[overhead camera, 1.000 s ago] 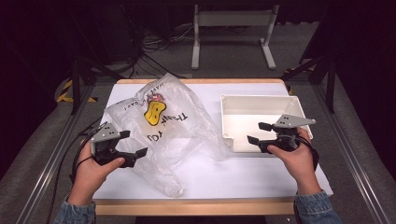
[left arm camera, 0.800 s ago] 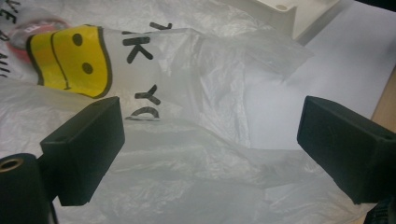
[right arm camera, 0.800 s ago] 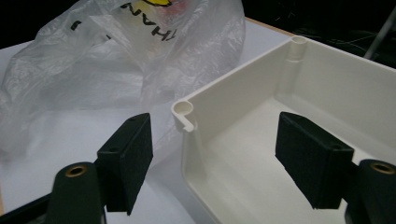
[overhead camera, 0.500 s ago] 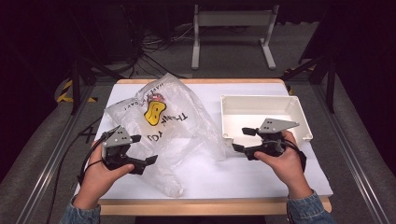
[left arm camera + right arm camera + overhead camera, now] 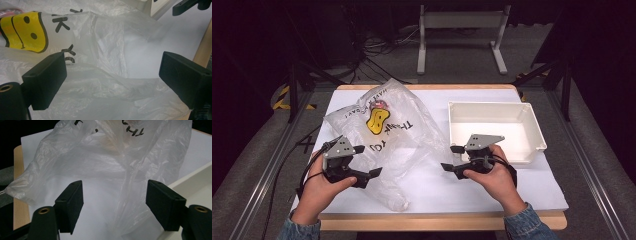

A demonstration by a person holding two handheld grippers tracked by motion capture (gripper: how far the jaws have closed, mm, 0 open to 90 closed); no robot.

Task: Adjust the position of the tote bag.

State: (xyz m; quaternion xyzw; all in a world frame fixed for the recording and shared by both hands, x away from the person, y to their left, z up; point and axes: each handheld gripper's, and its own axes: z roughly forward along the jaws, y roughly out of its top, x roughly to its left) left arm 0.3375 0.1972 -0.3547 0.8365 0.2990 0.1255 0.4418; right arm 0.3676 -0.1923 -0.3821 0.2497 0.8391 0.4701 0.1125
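So on the left, the left gripper (image 5: pixel 366 161) sits at the near-left edge of the plastic bag (image 5: pixel 397 135), jaws spread wide with the thin film lying between them but not pinched. In the left gripper view you can see the crinkled plastic running under both black pads and the yellow smiley face (image 5: pixel 23 31) printed on the bag. The bag itself lies crumpled on the white table (image 5: pixel 472 190), left of centre, with black lettering across it. Moving right, the right gripper (image 5: pixel 452 157) points at the bag's right edge, close to it; its jaws have just been closing a little but are apart, nothing between them. Just beside that hand sits the white tray (image 5: pixel 532 125).
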